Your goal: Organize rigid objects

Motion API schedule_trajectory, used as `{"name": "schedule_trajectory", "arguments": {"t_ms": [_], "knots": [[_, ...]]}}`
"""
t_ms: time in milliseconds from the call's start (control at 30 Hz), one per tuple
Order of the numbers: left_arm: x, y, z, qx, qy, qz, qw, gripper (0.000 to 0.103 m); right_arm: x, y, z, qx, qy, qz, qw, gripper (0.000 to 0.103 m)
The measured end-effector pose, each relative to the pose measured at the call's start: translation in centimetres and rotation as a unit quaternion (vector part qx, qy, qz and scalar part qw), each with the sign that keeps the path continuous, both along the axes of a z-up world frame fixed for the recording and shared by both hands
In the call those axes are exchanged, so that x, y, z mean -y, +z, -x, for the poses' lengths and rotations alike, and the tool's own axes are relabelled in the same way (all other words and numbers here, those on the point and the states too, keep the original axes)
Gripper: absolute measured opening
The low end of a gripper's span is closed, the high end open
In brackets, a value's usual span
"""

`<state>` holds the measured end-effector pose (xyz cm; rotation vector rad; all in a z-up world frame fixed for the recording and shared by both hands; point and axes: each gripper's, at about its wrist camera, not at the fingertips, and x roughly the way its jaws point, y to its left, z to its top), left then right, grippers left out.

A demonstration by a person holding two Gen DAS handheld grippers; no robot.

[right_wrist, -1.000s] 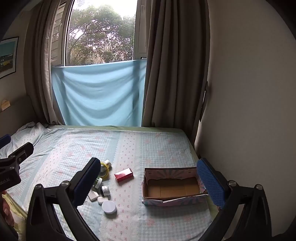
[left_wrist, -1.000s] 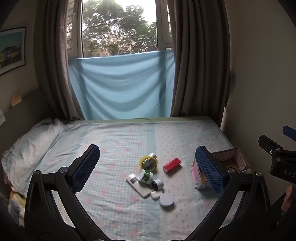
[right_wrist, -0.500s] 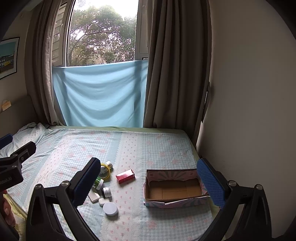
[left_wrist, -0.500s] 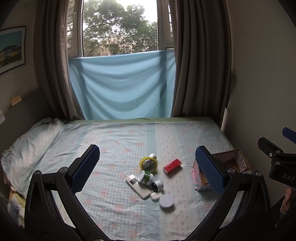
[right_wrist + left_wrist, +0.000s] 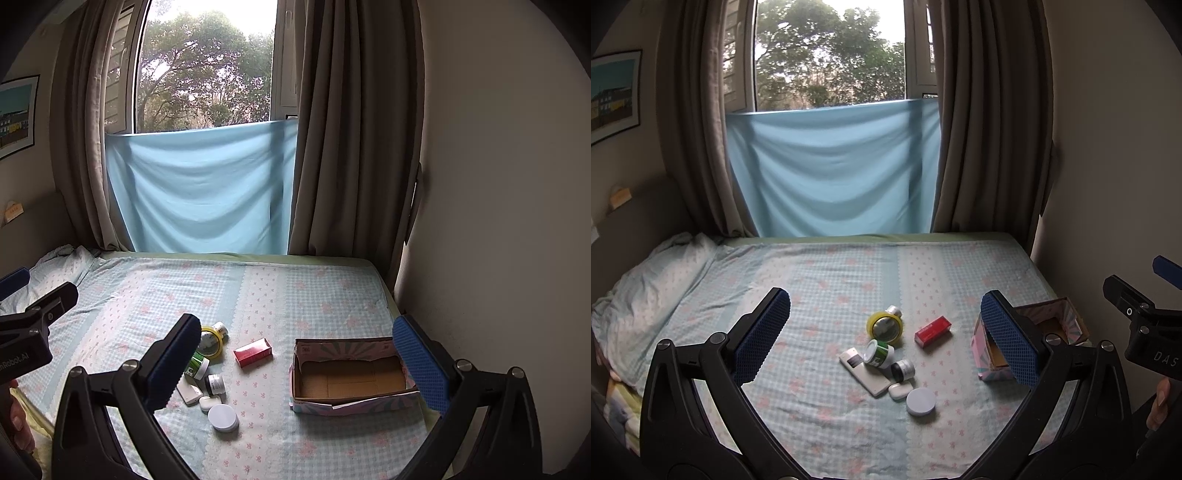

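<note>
only right wrist view shows the box [image 5: 351, 380] interior, bare cardboard.

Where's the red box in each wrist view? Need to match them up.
Left wrist: red box lies on the bed just right of centre, right of the yellow tape roll and left of the cardboard box.
Right wrist: red box sits left of centre, between the same tape roll and cardboard box.
Shared landmark: blue cloth over the window.
</note>
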<state>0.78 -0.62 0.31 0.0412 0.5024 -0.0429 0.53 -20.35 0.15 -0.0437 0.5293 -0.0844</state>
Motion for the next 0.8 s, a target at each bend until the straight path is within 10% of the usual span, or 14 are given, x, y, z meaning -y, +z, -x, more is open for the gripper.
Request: {"name": "schedule_trajectory", "arguments": {"t_ms": [800], "knots": [[-0.15, 0.11, 0.19, 0.003, 0.001, 0.003, 1.0, 0.103, 0.43, -0.7, 0.15, 0.008, 0.003, -0.006, 1.0, 0.103]]}}
